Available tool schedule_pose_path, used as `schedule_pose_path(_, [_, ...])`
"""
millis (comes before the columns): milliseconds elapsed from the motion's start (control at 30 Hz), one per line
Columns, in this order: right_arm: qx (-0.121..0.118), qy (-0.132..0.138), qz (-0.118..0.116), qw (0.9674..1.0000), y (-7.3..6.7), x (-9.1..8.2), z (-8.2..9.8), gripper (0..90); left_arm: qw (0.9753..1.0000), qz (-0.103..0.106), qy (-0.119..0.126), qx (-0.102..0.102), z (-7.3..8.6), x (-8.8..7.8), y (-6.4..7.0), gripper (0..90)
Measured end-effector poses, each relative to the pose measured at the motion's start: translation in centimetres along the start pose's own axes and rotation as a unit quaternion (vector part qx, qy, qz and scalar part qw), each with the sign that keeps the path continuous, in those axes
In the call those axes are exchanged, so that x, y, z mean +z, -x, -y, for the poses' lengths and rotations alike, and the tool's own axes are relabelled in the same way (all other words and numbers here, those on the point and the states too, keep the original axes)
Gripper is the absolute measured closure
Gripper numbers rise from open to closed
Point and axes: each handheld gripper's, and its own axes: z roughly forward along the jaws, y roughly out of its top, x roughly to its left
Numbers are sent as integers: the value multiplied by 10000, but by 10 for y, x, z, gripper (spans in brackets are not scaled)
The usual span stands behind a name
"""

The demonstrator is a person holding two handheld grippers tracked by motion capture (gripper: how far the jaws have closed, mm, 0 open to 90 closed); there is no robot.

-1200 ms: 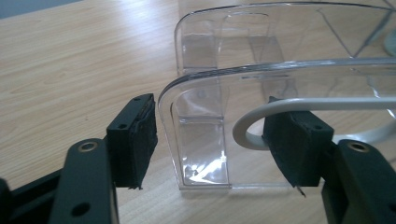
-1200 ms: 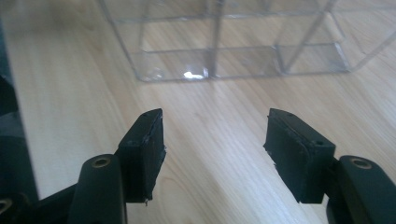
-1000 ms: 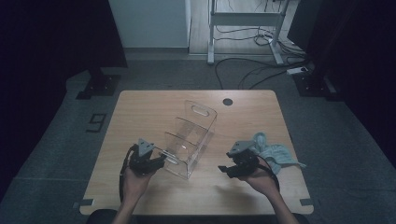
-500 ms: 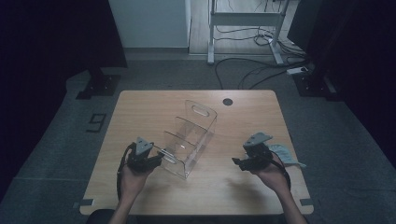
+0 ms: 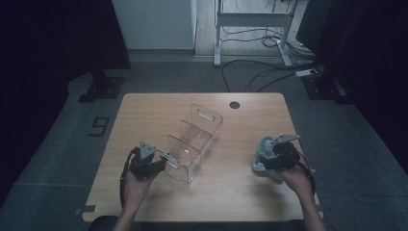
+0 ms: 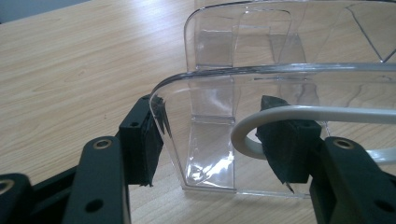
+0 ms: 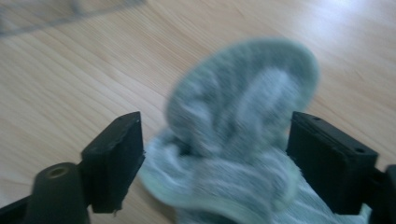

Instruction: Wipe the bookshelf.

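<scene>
A clear plastic organizer [image 5: 197, 139] with dividers lies across the middle of the wooden table. My left gripper [image 5: 163, 162] is shut on its near end. In the left gripper view the pads [image 6: 142, 140] sit on either side of the curved clear wall [image 6: 210, 88], and the gripper's grey cable [image 6: 243, 135] loops in front. A grey-green sock [image 5: 262, 151] lies at the table's right. My right gripper [image 5: 268, 158] points at it. Its jaws have just been opening and stand wide around the blurred sock [image 7: 243, 107], which lies bunched on the wood between them.
The table [image 5: 144, 110] has a small black round hole [image 5: 234, 105] near its far edge. Bare wood lies between the organizer and the sock. Beyond the table are a dark floor, a metal frame [image 5: 250, 19] and loose cables.
My right hand has moved to the right along the table's front part. The sock, earlier to the gripper's right, now lies at its left. The left gripper and organizer have stayed put.
</scene>
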Motion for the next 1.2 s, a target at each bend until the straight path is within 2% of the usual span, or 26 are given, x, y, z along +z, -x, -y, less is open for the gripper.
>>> schedule_pose_path(167, [190, -251, 40, 9995, 11, 13, 11, 129, 10000, 47, 18, -5, 1, 0, -3, 423])
schedule_pose_path(333, [200, -562, 21, 9982, 14, 32, 22, 156, 9999, 143, 50, -19, 2, 1, -6, 428])
schedule_pose_path(433, [90, -734, -80, 9972, 15, 40, 26, 238, 9997, 242, 90, -17, 3, 0, -9, 444])
schedule_pose_path(567, [191, -784, -183, 9966, 14, 43, 27, 339, 9994, 343, 101, 13, 3, 0, -12, 449])
schedule_pose_path(667, [237, -831, -315, 9958, 14, 41, 25, 451, 9991, 414, 119, 28, 4, 0, -14, 452])
schedule_pose_path(800, [227, -765, -301, 9964, 13, 37, 23, 512, 9987, 483, 137, 59, 4, 0, -15, 453])
schedule_pose_path(1000, [337, -232, -241, 9989, 13, 19, 16, 526, 9979, 623, 157, 114, 5, -1, -17, 455])
schedule_pose_path(1200, [293, 182, -263, 9991, 7, 8, 8, 521, 9970, 745, 156, 165, 5, -2, -15, 457])
